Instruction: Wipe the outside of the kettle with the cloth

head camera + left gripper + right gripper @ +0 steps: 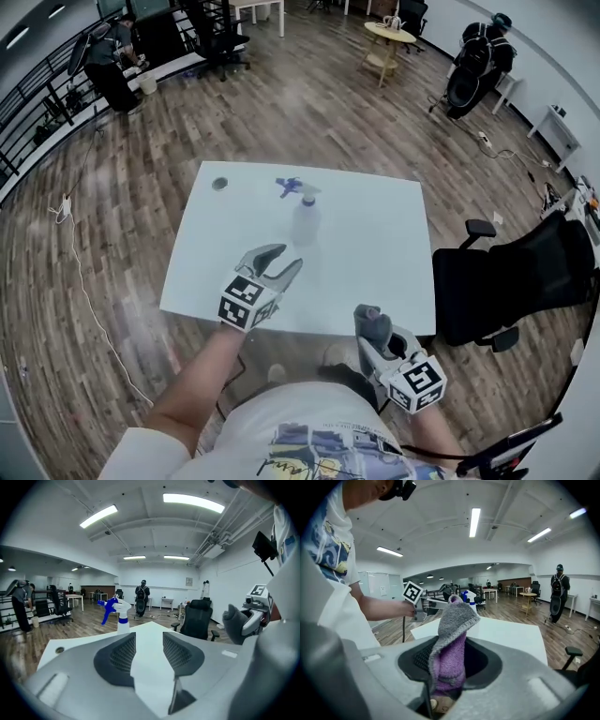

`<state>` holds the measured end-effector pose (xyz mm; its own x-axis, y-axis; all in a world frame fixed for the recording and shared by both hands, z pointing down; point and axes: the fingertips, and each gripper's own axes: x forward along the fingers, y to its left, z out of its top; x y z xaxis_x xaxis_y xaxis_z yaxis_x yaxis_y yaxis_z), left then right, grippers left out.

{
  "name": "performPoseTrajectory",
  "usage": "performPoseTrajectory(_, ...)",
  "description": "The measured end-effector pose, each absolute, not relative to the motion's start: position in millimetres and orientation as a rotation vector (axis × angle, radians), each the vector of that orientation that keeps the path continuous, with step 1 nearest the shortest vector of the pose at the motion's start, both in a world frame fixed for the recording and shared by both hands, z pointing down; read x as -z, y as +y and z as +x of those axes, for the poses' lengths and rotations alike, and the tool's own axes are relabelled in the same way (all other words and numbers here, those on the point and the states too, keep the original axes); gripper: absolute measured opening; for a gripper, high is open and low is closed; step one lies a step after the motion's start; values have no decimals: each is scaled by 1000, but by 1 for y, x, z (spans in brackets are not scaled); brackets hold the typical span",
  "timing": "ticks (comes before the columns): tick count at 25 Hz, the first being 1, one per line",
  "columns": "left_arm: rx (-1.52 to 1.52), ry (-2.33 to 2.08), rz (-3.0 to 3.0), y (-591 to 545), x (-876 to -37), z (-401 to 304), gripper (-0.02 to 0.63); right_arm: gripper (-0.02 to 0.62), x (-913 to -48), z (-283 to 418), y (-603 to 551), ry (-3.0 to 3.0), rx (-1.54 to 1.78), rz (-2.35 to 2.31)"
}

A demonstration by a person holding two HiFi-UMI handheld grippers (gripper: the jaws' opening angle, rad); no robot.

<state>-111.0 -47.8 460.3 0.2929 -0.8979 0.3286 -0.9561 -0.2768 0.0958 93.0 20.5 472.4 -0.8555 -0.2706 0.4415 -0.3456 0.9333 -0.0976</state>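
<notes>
A grey and purple cloth [453,625] stands up between the jaws of my right gripper [450,660], which is shut on it. In the head view that gripper [375,334] hangs off the white table's [375,253] near edge, with the cloth [371,322] at its tip. My left gripper [280,262] is over the table's near left part, its jaws open with nothing between them. In its own view the left gripper [149,651] shows only bare table between the pads. I see no kettle in any view.
A clear spray bottle [306,214] with a blue trigger stands mid-table, ahead of the left gripper. A small round dark object [219,184] lies at the far left corner. A black office chair [525,272] stands right of the table. People stand far off.
</notes>
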Motion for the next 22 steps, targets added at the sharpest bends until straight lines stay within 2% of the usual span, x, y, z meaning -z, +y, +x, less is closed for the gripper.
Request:
performPoseTrajectory(7,-351,-1874,2108,-137,-484,-149,247,131,-471,106,-52,-2645,-203,337)
performPoseTrajectory(16,-337,-2045,1898,-187,-507,-167,284,130,-496,149,-109,-2581,-249,334)
performPoseTrajectory(19,-353,-2070,1873,-194,-514,-173,280,132,-493,154,-118,-2584,-263,386)
performPoseTrajectory(22,-357,-2087,1864,-202,-516,-175,225,132,-492,161,-126,-2583,-286,447)
